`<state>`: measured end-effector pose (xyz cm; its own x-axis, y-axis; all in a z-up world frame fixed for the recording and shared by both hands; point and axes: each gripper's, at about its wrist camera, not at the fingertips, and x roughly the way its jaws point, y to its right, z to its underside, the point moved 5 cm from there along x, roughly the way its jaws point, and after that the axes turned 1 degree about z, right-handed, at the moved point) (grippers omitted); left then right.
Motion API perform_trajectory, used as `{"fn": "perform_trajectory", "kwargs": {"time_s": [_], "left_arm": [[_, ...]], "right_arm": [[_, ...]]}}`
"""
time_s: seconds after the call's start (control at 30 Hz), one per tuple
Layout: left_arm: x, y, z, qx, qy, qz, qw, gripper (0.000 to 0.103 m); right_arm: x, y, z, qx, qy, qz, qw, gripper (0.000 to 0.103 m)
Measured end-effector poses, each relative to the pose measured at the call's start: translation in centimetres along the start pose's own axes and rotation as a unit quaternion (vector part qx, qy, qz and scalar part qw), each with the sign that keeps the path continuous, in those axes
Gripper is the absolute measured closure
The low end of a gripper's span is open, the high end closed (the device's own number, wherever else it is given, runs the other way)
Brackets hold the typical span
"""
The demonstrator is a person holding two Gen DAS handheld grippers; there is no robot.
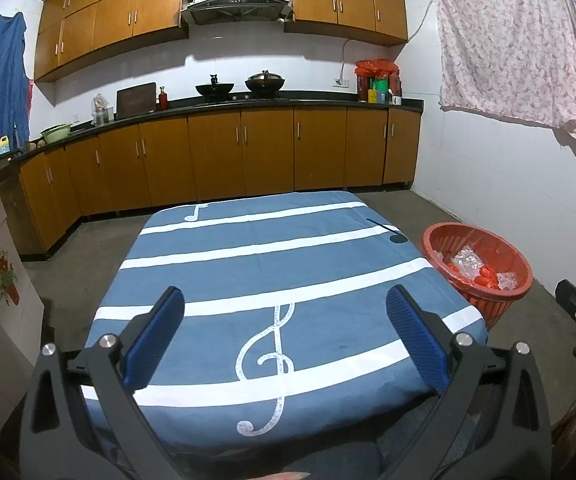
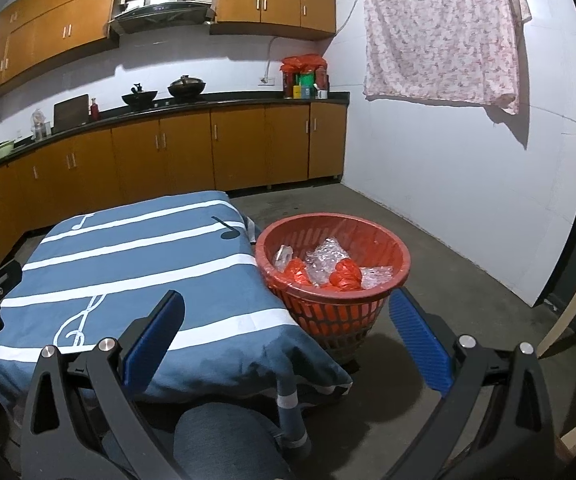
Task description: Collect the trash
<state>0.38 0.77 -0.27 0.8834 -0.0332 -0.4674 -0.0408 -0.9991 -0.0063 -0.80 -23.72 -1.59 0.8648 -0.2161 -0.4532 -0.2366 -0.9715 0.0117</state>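
Observation:
A red plastic basket [image 2: 327, 312] stands on the floor just right of the table; its rim [image 1: 439, 236] also shows in the left wrist view. Inside lie crumpled clear plastic wrap [image 2: 323, 260] and red plastic bags [image 2: 345, 274]. My left gripper [image 1: 286, 300] hovers open above the near part of the table's blue cloth [image 1: 272, 264], nothing between its blue pads. My right gripper [image 2: 288, 304] is open too, held over the table's right corner, with the basket just ahead between its fingers. No trash is visible on the cloth.
The blue cloth with white stripes and music notes covers the table [image 2: 128, 256]. Brown kitchen cabinets [image 1: 224, 160] and a dark counter with woks line the far wall. A white wall with a hanging floral cloth [image 2: 443, 32] is on the right. A person's knee [image 2: 224, 436] shows below.

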Motion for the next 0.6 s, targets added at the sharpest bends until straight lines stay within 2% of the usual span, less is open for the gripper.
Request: {"fn": "perform_trajectory", "kwargs": {"time_s": [0.1,0.6], "left_arm": [[-0.01,-0.07,-0.05,-0.001,0.000,0.000,1.0000,0.004],[0.05,0.01,0.01,-0.003,-0.002,0.001,1.0000,0.004]], "right_arm": [[0.01,0.34,-0.08,0.000,0.002,0.011,1.000,0.002],[0.05,0.62,-0.15,0.000,0.002,0.012,1.000,0.002]]}}
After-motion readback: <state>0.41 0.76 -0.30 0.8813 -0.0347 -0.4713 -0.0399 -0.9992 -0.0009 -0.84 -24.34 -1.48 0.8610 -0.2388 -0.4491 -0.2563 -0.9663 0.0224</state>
